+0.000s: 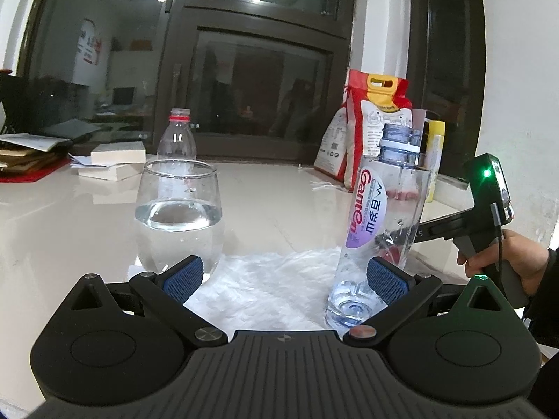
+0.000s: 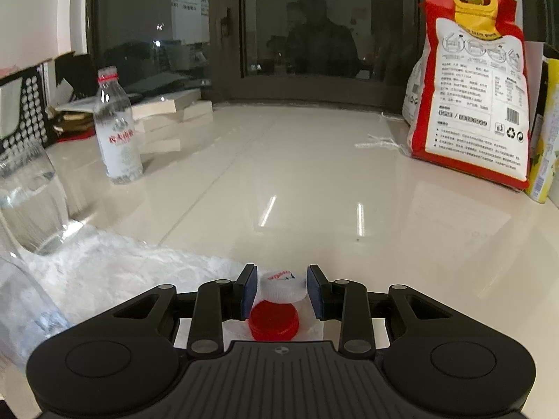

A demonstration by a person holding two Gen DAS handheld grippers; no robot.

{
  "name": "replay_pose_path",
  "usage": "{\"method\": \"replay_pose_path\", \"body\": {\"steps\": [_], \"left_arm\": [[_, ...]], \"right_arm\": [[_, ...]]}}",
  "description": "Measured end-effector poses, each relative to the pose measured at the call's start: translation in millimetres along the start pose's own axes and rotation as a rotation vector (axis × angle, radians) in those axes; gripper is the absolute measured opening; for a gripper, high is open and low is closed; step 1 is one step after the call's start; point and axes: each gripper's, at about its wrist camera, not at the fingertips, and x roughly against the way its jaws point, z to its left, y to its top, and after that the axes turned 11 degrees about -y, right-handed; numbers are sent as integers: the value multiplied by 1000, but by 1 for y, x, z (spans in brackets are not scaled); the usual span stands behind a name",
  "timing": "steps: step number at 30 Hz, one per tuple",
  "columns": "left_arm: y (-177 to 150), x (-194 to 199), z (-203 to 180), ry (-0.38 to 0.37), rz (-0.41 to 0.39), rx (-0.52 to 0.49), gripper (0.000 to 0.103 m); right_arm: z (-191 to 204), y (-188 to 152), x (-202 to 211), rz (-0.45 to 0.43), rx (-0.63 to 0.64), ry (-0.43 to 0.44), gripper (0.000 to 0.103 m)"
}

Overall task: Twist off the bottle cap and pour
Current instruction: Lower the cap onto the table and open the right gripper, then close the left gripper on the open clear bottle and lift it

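A clear uncapped bottle (image 1: 375,216) with a purple and white label stands on a white fluffy cloth (image 1: 265,286), just beyond my left gripper's right pad. My left gripper (image 1: 284,279) is open wide, nothing between its blue pads. A glass (image 1: 178,209), about half full of water, stands at the cloth's left edge. In the right wrist view my right gripper (image 2: 282,289) is shut on a white ribbed cap (image 2: 281,288), a pad against each side. A red cap (image 2: 274,317) lies just under and in front of it. The glass (image 2: 28,202) and the bottle (image 2: 21,314) show at the left edge.
A small uncapped bottle (image 2: 118,132) with a red neck ring stands at the back left beside stacked books (image 2: 167,111). A red and white bag (image 2: 471,104) and a yellow carton (image 2: 545,146) stand at the back right. A hand (image 1: 517,262) holds the right gripper's handle. The glossy white table (image 2: 314,181) runs to a dark window.
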Motion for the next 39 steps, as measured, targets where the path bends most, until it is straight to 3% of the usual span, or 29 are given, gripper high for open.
{"method": "replay_pose_path", "body": {"steps": [7,24,27,35,39], "left_arm": [[5,-10,-7,-46,0,-6,101],[3,-36,-43,-164,14,-126,100],[2,-43,-48,-178,18,-136,91],[-3,-55,-59,-162,38,-183,83],[-5,-59,-57,-127,49,-187,64]], "right_arm": [[0,4,26,-56,4,28,41],[-2,-10,91,-151,9,137,46],[-4,-13,96,-155,4,140,46],[-13,-22,99,-145,-29,142,46],[-15,-24,98,-142,-33,144,46]]}}
